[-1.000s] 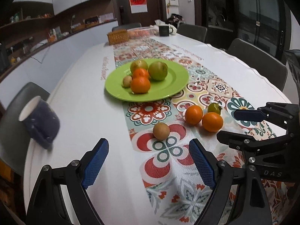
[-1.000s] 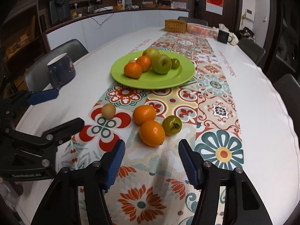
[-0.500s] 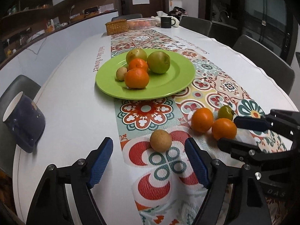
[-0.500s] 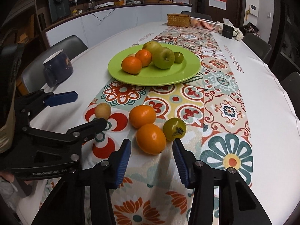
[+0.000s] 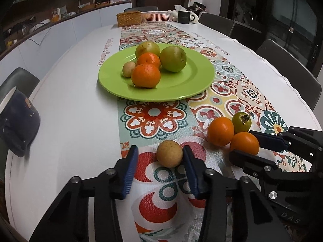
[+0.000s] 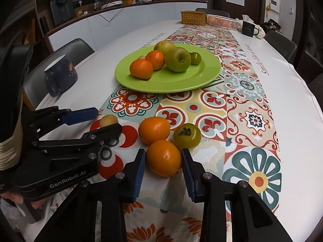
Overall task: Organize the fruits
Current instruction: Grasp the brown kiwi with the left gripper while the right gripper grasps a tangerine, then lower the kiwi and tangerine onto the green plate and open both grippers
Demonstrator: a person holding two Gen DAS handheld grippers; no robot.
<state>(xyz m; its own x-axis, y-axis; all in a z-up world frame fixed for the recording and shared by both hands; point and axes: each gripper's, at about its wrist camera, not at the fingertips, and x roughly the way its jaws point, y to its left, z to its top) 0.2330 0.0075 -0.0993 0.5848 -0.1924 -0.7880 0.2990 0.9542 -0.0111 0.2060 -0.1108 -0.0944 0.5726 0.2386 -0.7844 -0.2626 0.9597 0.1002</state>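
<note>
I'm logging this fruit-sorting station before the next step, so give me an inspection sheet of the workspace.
Surface: white table with a patterned runner down the middle.
Job's things: green plate holds six fruits; loose on the runner are a tan fruit, two oranges and a green persimmon.
Clutter: navy mug, wicker basket, white basket, dark mug.
Grippers: left claw open around the tan fruit; right claw open around the nearer orange.
Cables: one on the far counter.
Surroundings: chairs, shelving.
</note>
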